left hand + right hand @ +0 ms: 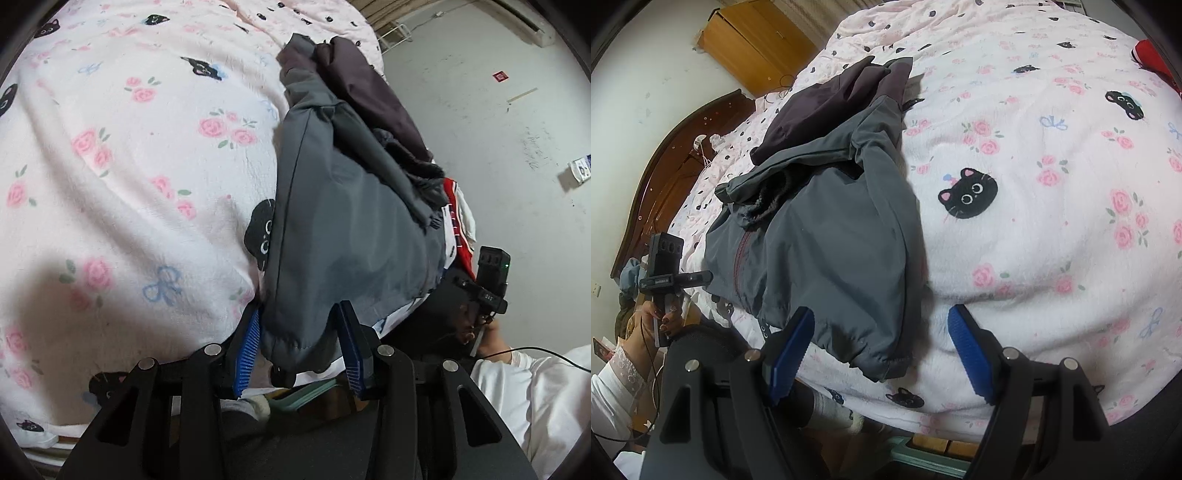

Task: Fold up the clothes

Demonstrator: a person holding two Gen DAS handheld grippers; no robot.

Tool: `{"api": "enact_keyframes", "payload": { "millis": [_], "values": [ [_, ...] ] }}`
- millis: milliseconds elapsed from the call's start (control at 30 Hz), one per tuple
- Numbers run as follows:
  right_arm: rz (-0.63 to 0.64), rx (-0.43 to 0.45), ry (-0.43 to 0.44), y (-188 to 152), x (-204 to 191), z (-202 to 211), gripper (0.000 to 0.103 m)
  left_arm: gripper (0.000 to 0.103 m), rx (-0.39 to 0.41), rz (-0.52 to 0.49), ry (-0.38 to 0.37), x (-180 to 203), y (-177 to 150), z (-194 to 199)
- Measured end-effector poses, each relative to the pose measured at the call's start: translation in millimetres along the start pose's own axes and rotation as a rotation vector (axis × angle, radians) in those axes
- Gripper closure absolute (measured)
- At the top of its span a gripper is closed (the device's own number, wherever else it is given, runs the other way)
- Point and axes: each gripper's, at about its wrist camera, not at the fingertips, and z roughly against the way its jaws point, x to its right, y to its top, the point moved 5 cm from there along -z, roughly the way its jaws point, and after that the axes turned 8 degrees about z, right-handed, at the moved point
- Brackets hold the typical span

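Observation:
A grey jacket (343,229) lies spread on the pink cat-and-rose bedding (129,166), its hem toward me. At its far end sits a dark purple-brown part (365,85). My left gripper (299,350) is open, and the jacket's hem hangs between its blue pads (245,350). In the right wrist view the grey jacket (827,243) lies left of centre on the bedding (1034,221). My right gripper (882,354) is open around the hem's right corner, with neither pad pressing the cloth.
A red and white garment (458,221) peeks from under the jacket's right side. The other hand-held gripper (661,258) shows at far left. A wooden headboard (665,177) and cabinet (757,40) stand beyond the bed. Bare floor (480,110) lies right of it.

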Motion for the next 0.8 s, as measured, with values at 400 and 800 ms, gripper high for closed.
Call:
{"api": "enact_keyframes", "payload": {
  "millis": [400, 800],
  "values": [
    [-0.006, 0.004, 0.031, -2.1, -2.5, -0.6, 0.026, 0.096, 0.060, -0.029, -0.010, 17.7, 3.3, 2.6],
    [-0.006, 0.003, 0.064, -4.4, -0.7, -7.2, 0.026, 0.096, 0.110, -0.005, -0.010, 22.0, 5.2, 8.5]
  ]
}}
